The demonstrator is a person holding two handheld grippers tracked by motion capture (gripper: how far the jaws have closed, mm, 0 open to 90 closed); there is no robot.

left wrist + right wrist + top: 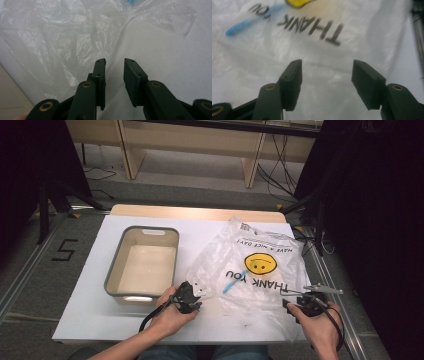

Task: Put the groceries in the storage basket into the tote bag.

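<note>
A clear plastic bag (252,252) printed with a yellow smiley and "THANK YOU" lies crumpled on the white table (90,295). A blue stick-like object (229,284) lies inside it. My left gripper (192,292) sits at the bag's near left corner. In the left gripper view its jaws (115,61) stand a little apart over the bare table, with the bag's (62,37) edge just beside the left jaw and nothing between them. My right gripper (292,302) is at the bag's near right corner. It (327,62) stands wide open above the bag (312,47), near the blue object (244,23).
An empty grey tub (112,275) stands on the left half of the table, close to my left hand. The table's front edge runs just below both hands. Dark stands and cables flank the table on the floor.
</note>
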